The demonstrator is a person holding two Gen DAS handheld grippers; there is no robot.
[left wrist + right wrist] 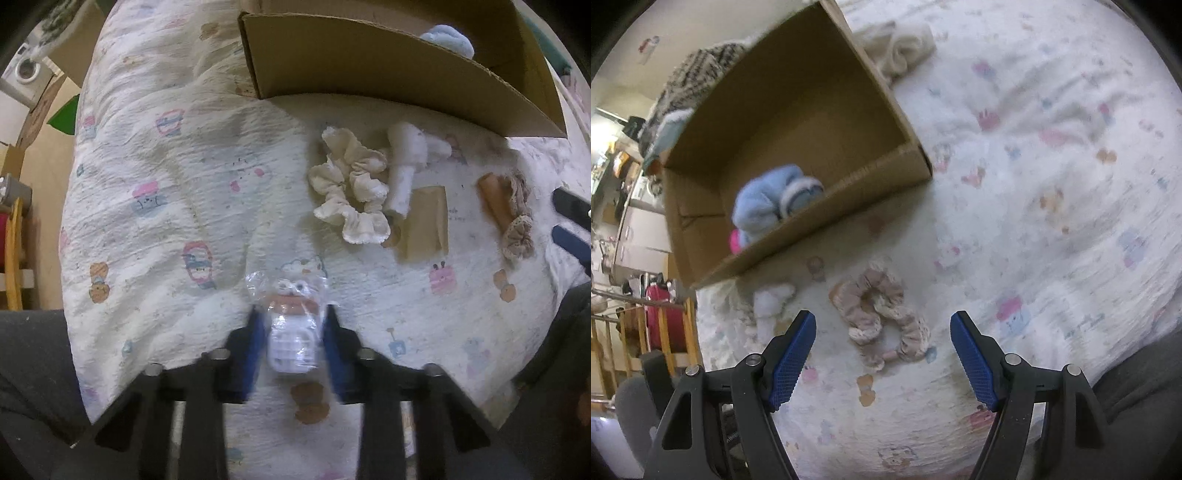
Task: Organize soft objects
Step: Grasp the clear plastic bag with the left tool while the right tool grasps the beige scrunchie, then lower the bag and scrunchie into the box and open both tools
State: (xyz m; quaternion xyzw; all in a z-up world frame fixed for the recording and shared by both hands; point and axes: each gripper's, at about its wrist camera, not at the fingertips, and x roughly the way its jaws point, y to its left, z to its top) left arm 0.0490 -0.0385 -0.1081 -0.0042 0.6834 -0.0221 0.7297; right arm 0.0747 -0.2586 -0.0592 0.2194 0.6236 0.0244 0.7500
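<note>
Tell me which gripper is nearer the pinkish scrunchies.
Right. The right gripper hovers just over the pinkish scrunchies, jaws open astride them. The left gripper is well to their side, jaws around a small plastic-wrapped packet.

A white crinkled bedspread point(184, 177) carries small pink, blue and orange cartoon prints. The plain brown cardboard box point(798, 110) holds a pale blue fluffy plush point(768, 203). One ruffled fabric scrunchie point(351, 184) is cream, another knitted scrunchie point(882, 317) dusty beige-pink. Gripper pads point(794, 358) are blue.
</note>
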